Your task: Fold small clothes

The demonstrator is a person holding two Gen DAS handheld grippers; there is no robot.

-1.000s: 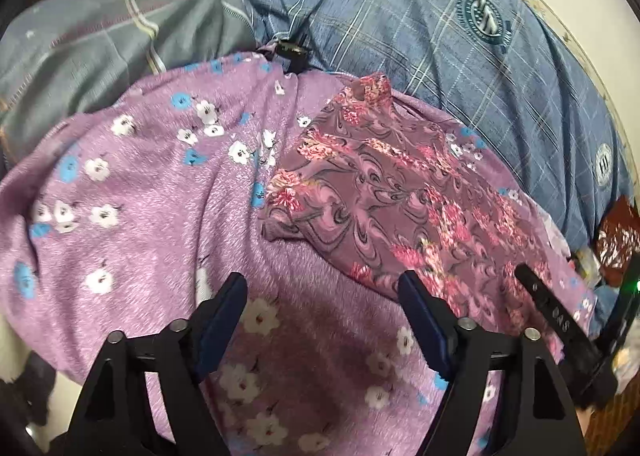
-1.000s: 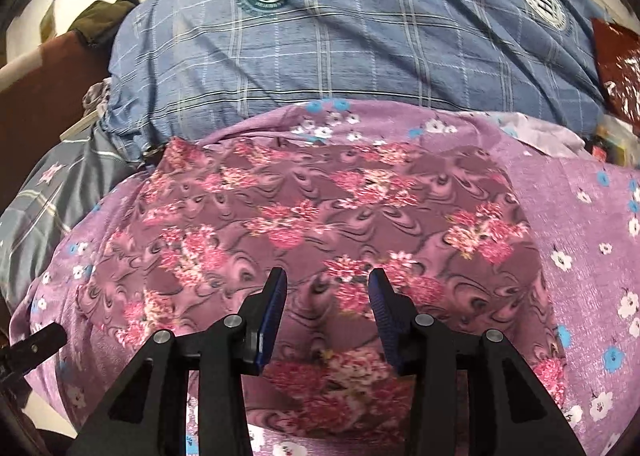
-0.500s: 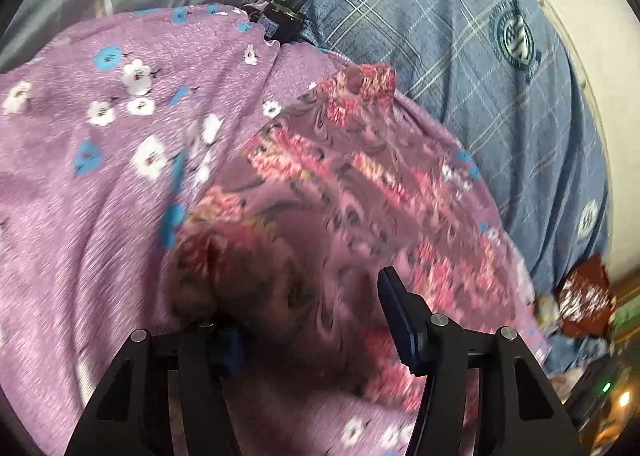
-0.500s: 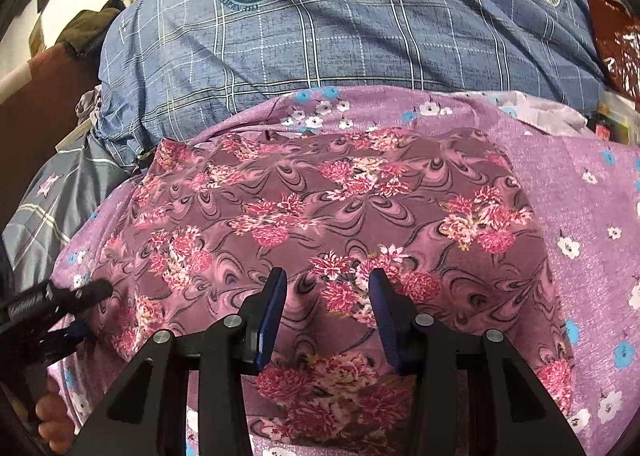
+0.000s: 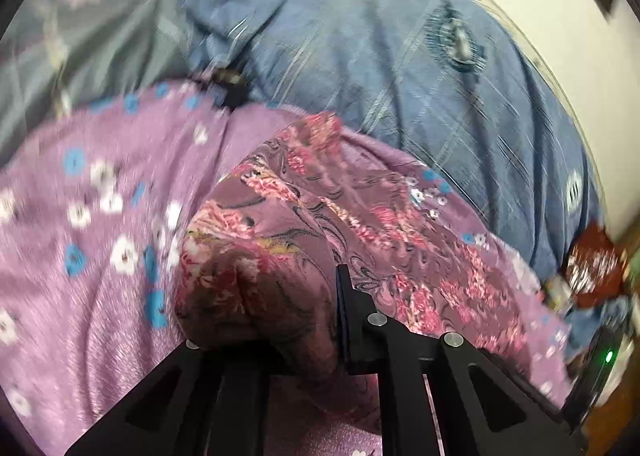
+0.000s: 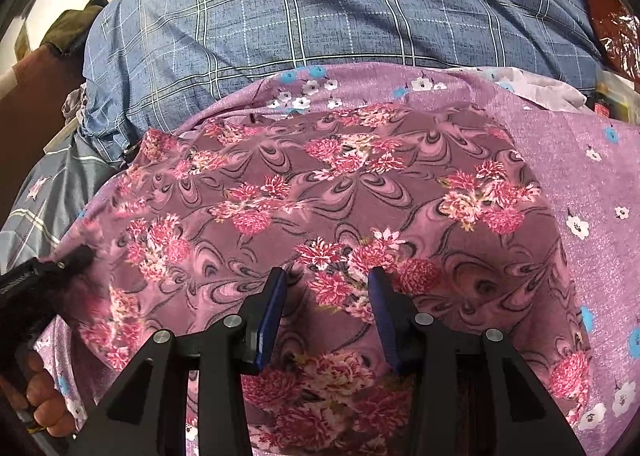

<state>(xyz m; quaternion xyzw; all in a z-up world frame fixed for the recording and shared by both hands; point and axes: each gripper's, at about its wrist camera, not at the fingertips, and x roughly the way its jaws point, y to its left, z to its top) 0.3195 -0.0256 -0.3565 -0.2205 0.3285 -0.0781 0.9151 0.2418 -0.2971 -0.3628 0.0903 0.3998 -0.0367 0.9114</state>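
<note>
Mauve rose-print fabric of the small floral garment (image 6: 340,191) lies spread beyond the right gripper (image 6: 326,296), its fingers partly open, fabric between them, grip unclear. The left gripper (image 5: 272,308) pinches a bunched edge; it may slip out. The lilac flowered sheet (image 5: 100,256) underneath could snag.

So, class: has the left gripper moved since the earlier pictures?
Yes. The left gripper has gone right from the purple floral sheet onto the patterned garment, bunching its edge.
</note>
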